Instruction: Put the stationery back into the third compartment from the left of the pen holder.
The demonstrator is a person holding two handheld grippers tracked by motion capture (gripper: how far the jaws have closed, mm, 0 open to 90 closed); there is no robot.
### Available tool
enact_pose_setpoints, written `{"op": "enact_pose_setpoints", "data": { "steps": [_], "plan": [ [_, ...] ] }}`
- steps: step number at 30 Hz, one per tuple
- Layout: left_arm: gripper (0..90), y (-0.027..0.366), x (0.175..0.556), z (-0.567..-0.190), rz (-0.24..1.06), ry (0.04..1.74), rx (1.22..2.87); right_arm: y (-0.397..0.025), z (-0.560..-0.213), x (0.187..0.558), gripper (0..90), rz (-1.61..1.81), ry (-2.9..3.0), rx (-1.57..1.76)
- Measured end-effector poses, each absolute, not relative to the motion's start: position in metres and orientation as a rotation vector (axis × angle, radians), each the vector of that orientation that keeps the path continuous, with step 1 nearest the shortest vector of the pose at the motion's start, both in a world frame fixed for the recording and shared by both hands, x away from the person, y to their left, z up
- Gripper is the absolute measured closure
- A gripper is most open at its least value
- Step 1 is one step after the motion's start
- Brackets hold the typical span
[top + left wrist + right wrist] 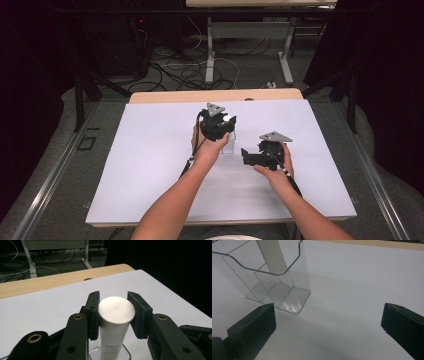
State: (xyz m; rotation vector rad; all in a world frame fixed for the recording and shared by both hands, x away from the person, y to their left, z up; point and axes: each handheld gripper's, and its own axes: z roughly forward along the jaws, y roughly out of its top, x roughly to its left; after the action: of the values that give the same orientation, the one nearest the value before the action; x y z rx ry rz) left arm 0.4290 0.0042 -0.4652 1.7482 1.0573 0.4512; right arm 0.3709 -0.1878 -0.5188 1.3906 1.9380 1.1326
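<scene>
- Your left gripper [113, 315] stands over the clear plastic organizer [277, 282], and its jaws flank the flat top of a white tube [115, 322] that stands upright in one compartment. The left jaw looks pressed to the tube; the right shows a thin gap near the cap, so you cannot tell for sure that the grip is closed.
- The tube's long axis runs straight up and down, directly between your left fingers [92, 312], so the coming move turns on travel along that axis, a lift or a lowering, as I judge it.
- In the high view the organizer [229, 143] sits near the middle of the white table [150, 165], just beside your left hand [209, 150].
- Your right gripper [256, 156] hangs near the organizer's right side, jaws spread wide and holding nothing, pointed at the organizer's base. Your left hand is plainly the nearer one.
</scene>
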Motion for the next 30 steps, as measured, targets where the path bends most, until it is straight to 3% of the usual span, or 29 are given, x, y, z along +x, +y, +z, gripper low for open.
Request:
{"op": "enact_pose_setpoints", "data": {
  "steps": [15, 30],
  "plan": [
    [63.6, 0.004, 0.427, -0.473, 0.438, 1.057, 1.777, -0.187, -0.520, 0.371, 0.0, 1.132, 1.949, 1.397],
    [37.3, 0.020, 0.415, -0.452, 0.540, 0.997, 1.757, -0.189, -0.519, 0.372, 0.0, 1.135, 1.937, 1.397]
  ]
}}
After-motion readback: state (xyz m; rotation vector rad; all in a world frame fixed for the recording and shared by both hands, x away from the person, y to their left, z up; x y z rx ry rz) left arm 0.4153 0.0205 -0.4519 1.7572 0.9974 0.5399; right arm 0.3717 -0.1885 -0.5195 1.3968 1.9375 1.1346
